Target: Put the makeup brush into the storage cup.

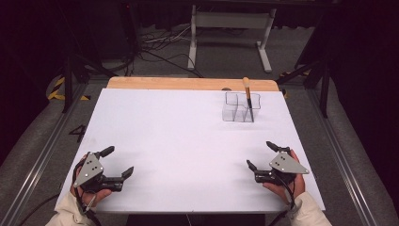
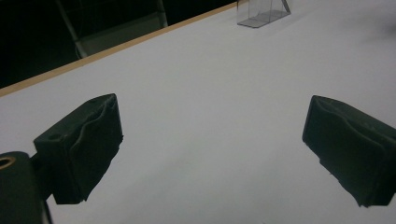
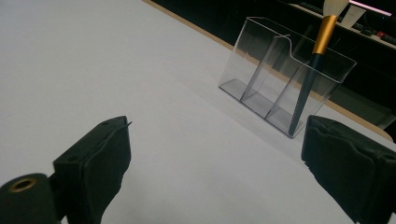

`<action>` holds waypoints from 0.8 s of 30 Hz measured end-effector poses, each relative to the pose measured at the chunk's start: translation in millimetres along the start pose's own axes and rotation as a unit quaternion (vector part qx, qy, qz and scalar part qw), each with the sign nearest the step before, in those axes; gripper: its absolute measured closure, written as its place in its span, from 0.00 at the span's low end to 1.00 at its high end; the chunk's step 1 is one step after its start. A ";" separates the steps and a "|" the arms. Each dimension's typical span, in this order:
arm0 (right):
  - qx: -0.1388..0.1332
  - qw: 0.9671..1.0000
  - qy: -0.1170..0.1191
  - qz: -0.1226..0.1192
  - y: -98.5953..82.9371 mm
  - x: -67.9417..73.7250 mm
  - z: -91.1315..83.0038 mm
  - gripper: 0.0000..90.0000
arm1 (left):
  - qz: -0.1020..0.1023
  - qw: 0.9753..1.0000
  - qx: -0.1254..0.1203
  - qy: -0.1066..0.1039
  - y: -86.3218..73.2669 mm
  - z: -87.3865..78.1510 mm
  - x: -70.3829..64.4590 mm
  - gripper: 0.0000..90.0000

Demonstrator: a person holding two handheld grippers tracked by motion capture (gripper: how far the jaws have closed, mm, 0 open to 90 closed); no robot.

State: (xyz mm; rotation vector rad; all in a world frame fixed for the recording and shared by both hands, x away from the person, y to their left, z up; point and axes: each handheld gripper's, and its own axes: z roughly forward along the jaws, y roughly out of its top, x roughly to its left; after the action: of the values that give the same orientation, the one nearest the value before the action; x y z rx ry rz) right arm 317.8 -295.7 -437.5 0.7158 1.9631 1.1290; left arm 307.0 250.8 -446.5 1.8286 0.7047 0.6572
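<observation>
A clear plastic organiser (image 1: pixel 241 107) with several compartments stands at the far right of the white table (image 1: pixel 188 141). A makeup brush (image 1: pixel 248 96) with a dark handle and gold ferrule stands upright in its right compartment, bristles up. The right gripper view has the organiser (image 3: pixel 285 74) and the brush (image 3: pixel 314 60) ahead between the jaws. The organiser's corner (image 2: pixel 261 13) sits at the top of the left gripper view. My left gripper (image 1: pixel 117 162) rests open at the near left, nothing between its jaws. My right gripper (image 1: pixel 260 154) is open at the near right, also holding nothing.
A wooden strip (image 1: pixel 188 84) runs along the table's far edge. Beyond it stand a white desk frame (image 1: pixel 230 28) and cables on the floor (image 1: pixel 155 47). Dark stands flank the table on both sides.
</observation>
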 end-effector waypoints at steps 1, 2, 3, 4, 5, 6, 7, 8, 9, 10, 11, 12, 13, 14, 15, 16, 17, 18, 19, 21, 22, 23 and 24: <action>0.000 1.000 0.000 0.000 -0.1 -0.1 0.1 0.10 | 0.000 1.000 0.000 -0.001 -0.1 0.4 0.2 0.06; 0.000 1.000 0.000 0.000 -0.3 -0.4 0.1 0.10 | 0.003 1.000 0.000 0.002 -0.2 0.8 0.9 0.06; -0.001 1.000 0.000 0.003 -0.4 -0.7 0.3 0.10 | 0.003 1.000 0.000 0.002 -0.2 0.8 0.9 0.06; -0.001 1.000 0.000 0.004 -0.6 -0.8 0.5 0.10 | 0.002 1.000 -0.001 0.002 -0.5 1.1 1.0 0.06; 0.000 1.000 0.000 0.003 -0.7 -0.8 0.6 0.10 | 0.001 1.000 -0.001 0.003 -0.5 0.9 1.0 0.06; -0.001 1.000 0.000 0.002 -0.8 -0.5 0.9 0.10 | 0.002 1.000 0.000 0.002 -0.3 0.8 1.0 0.06; 0.000 1.000 0.000 0.002 -0.7 -0.2 1.0 0.10 | 0.003 1.000 0.000 0.002 -0.2 0.9 0.9 0.06; 0.002 1.000 -0.002 0.000 -0.4 0.2 0.9 0.10 | 0.002 1.000 -0.001 0.002 -0.2 0.9 0.6 0.06; 0.001 1.000 -0.002 -0.001 -0.1 0.5 0.7 0.10 | 0.002 1.000 0.000 0.002 0.0 0.8 0.5 0.06; 0.001 1.000 -0.002 -0.001 -0.1 0.5 0.7 0.10 | 0.002 1.000 0.000 0.002 0.0 0.8 0.5 0.06; -0.001 1.000 -0.003 0.000 0.1 1.0 0.5 0.10 | 0.003 1.000 0.001 0.002 0.0 0.8 0.2 0.06; -0.001 1.000 -0.002 -0.001 0.5 1.1 0.1 0.10 | 0.003 1.000 0.001 0.002 0.1 0.9 0.1 0.06; -0.001 1.000 -0.002 -0.001 0.5 1.1 0.1 0.10 | 0.003 1.000 0.001 0.002 0.1 0.9 0.1 0.06; -0.001 1.000 -0.002 -0.001 0.6 1.1 0.0 0.10 | 0.002 1.000 0.002 0.003 0.0 1.1 0.2 0.06; -0.001 1.000 -0.002 0.000 0.6 0.7 -0.1 0.10 | 0.003 1.000 0.001 0.004 -0.2 1.4 0.6 0.06; -0.002 1.000 -0.002 0.003 0.3 -0.2 0.2 0.10 | 0.000 1.000 0.002 0.004 -0.3 1.3 0.7 0.06; -0.002 1.000 -0.002 0.003 0.3 -0.2 0.2 0.10 | 0.000 1.000 0.002 0.004 -0.3 1.3 0.7 0.06; -0.002 1.000 -0.002 0.004 0.2 -0.6 0.4 0.10 | -0.002 1.000 0.002 0.003 -0.7 1.8 0.7 0.06; -0.003 1.000 -0.002 0.005 0.1 -0.8 0.3 0.10 | -0.002 1.000 0.002 0.004 -0.6 1.9 0.7 0.06; -0.003 1.000 -0.001 0.004 0.2 -0.6 0.2 0.10 | -0.001 1.000 0.002 0.004 -0.4 1.9 0.6 0.06; -0.003 1.000 -0.001 0.003 0.4 -0.6 0.1 0.10 | -0.001 1.000 0.002 0.004 -0.5 2.0 0.6 0.06; -0.004 1.000 -0.002 0.004 0.4 -0.8 0.2 0.10 | -0.001 1.000 0.002 0.004 -0.5 2.0 0.7 0.06; -0.003 1.000 -0.002 0.004 0.5 -0.9 0.2 0.10 | -0.002 1.000 0.002 0.004 -0.5 1.9 0.7 0.06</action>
State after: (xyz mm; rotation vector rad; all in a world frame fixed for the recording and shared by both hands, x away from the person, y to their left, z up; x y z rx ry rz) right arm 318.5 -296.1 -436.8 0.7227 1.9542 1.1381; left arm 308.7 250.3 -447.5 1.8280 0.7151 0.6620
